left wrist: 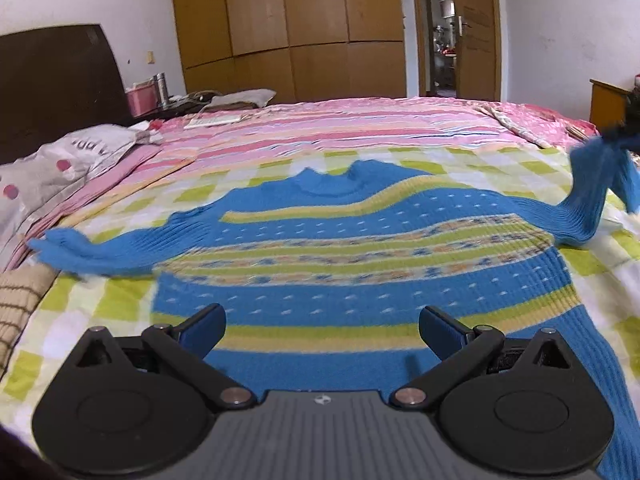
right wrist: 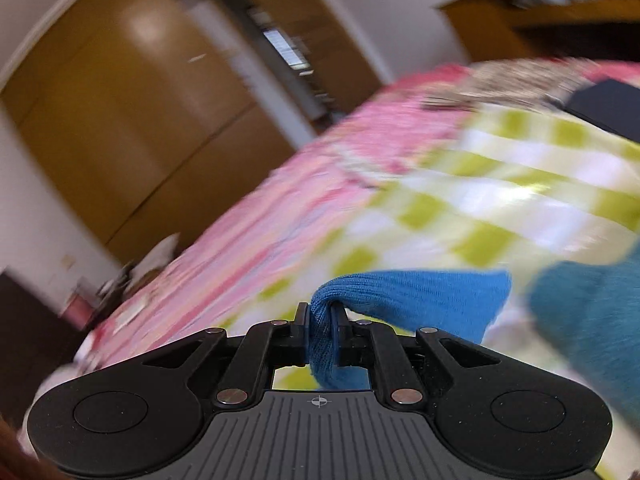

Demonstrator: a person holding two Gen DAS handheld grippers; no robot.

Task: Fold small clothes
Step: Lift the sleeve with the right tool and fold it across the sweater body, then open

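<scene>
The right gripper (right wrist: pixel 322 320) is pinching the blue sweater (left wrist: pixel 360 264) by its right sleeve cuff (right wrist: pixel 400 292) (soft, floppy knit, best grabbed at edges), while the left gripper (left wrist: pixel 322 332) is hovering wide open over the near hem, sweater lying flat on the checked bedspread (left wrist: pixel 100 300).

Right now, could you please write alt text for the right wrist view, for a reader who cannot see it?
The black right gripper is shut on the cuff of a blue knitted sweater sleeve, above a green-and-white checked bed sheet. Behind, blurred, are a pink striped cover and a brown wooden wardrobe.
</scene>
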